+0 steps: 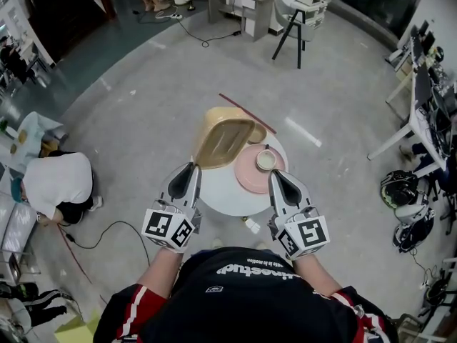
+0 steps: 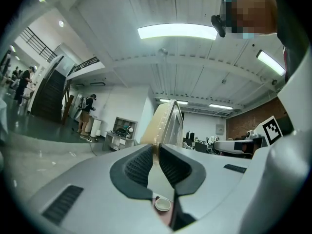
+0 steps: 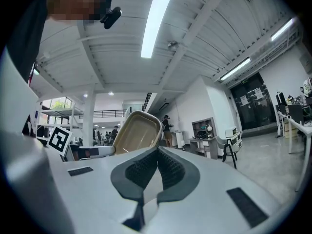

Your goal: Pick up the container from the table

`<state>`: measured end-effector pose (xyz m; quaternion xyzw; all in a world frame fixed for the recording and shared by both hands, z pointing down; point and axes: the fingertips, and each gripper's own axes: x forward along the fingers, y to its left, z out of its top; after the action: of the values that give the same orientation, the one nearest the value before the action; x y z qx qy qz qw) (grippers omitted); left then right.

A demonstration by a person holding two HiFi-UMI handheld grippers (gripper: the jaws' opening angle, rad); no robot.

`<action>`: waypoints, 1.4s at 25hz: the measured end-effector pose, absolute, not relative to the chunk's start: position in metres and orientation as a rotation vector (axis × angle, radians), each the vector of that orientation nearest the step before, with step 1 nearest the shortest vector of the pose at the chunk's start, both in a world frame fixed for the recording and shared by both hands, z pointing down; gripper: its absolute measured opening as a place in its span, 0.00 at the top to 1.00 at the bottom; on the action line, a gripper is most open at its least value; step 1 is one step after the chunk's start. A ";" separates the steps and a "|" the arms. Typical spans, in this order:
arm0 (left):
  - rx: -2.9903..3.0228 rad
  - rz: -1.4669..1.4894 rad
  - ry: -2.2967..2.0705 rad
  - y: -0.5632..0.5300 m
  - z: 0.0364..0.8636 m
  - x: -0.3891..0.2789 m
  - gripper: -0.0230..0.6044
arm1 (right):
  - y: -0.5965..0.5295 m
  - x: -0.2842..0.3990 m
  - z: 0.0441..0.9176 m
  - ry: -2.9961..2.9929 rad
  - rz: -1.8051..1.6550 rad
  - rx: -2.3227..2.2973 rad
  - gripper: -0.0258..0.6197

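While my left gripper (image 1: 190, 168) pinches the rim of the beige rectangular plastic container (image 1: 223, 141), it tilts over the round white table (image 1: 223, 195).
My right gripper (image 1: 275, 177) has its jaws closed together, empty.

Smooth container (image 1: 223, 140), prob. plastic; ribbed matt rubbery pads (image 2: 139, 165)

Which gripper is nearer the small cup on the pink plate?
Right. The right gripper is just beside the cup, at the pink plate's edge; the left gripper is farther off, clamped on the tilted container's rim.
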<state>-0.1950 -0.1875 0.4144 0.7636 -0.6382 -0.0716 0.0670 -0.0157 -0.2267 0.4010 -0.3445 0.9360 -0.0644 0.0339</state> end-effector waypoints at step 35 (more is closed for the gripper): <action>2.339 0.001 -2.058 -0.192 0.416 -0.187 0.88 | -0.238 -0.013 0.415 2.899 -0.205 -1.146 0.94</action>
<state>-0.1866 -0.1925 0.4160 0.7507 -0.6605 0.0004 0.0130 -0.0126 -0.2380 0.4152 -0.3669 0.9279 -0.0655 0.0089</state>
